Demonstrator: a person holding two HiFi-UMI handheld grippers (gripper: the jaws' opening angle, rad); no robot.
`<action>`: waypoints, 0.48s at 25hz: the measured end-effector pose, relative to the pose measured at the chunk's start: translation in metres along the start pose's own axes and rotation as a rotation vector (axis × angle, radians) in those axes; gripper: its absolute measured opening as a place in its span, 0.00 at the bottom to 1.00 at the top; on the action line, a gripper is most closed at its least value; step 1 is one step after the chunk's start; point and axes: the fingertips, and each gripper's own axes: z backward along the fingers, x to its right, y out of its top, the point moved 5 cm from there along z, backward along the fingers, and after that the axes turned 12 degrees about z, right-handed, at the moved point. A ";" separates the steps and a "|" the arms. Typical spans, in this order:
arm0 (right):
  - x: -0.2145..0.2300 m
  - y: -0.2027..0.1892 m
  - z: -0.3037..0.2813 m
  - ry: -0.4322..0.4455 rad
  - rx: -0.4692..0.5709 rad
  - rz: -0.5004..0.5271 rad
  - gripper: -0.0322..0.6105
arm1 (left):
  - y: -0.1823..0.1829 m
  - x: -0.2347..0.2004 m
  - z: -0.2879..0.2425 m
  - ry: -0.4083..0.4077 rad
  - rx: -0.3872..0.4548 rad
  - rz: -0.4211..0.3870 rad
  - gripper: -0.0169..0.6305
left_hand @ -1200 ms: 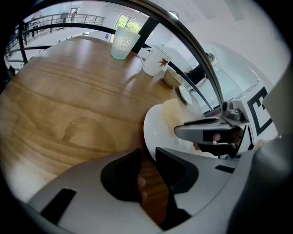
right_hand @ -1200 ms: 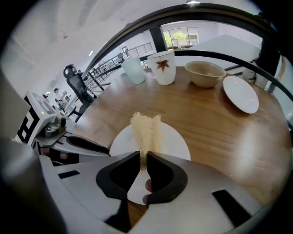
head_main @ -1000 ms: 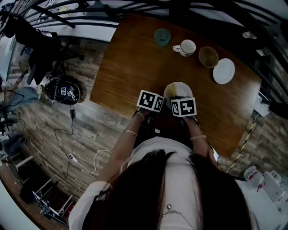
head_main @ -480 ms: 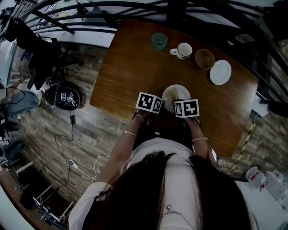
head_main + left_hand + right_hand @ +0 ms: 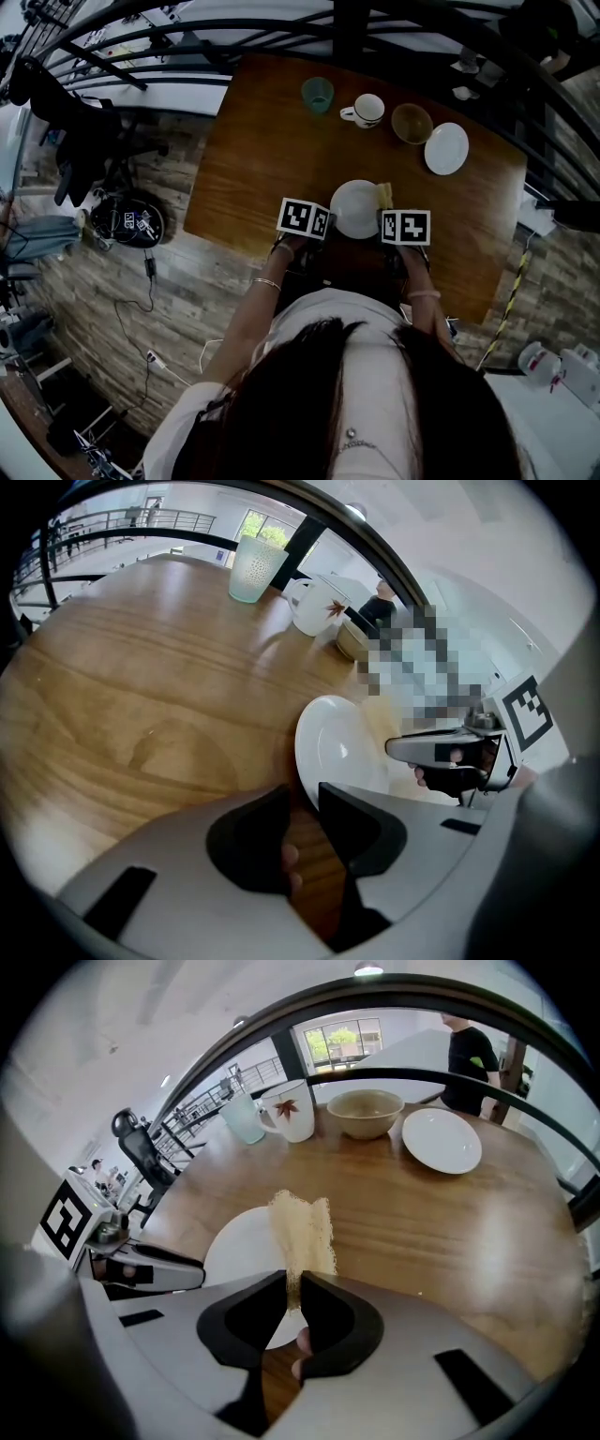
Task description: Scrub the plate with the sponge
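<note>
A brown wooden tabletop [image 5: 253, 141] with a glossy, grained finish fills the middle of the head view, standing on a floor [image 5: 103, 272] laid in a pale brick pattern. Loose cables [image 5: 150, 246] trail across that floor to the left.

At the near edge of the tabletop, the left gripper [image 5: 305, 797] has its fingers closed on the near rim of a white plate [image 5: 337, 747], which looks tipped up off the wood. The right gripper [image 5: 292, 1290] has its fingers pinched shut on the bottom of a yellow sponge [image 5: 302, 1230]. The sponge stands upright at the plate's right rim; whether it actually touches the plate cannot be told.

Along the far side of the tabletop, well apart from the held plate, four pieces stand in a row. From left to right they are a pale green tumbler [image 5: 317, 94], a white mug [image 5: 289, 1108] with a red leaf on it, a tan bowl [image 5: 365, 1112] and a second white plate [image 5: 441, 1140] lying flat.

The room is bright and white-walled. The right gripper view shows windows [image 5: 342, 1042] with greenery outside at the far end, a black office chair [image 5: 141, 1147] to the left, and a person in a dark top [image 5: 469, 1049] standing beyond the tabletop. A metal railing [image 5: 122, 519] runs along the far left in the left gripper view.
</note>
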 end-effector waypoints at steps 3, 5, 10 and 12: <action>-0.012 -0.004 -0.006 0.029 -0.022 0.017 0.16 | 0.001 0.000 -0.001 -0.002 0.000 0.006 0.17; -0.027 -0.007 -0.012 0.061 -0.043 0.046 0.16 | 0.001 0.000 0.000 -0.005 0.000 0.010 0.17; -0.063 -0.007 -0.024 0.140 -0.083 0.135 0.16 | 0.001 0.000 0.000 -0.012 -0.002 0.024 0.17; -0.074 -0.006 -0.027 0.174 -0.091 0.150 0.16 | 0.001 -0.001 0.000 -0.014 -0.003 0.028 0.17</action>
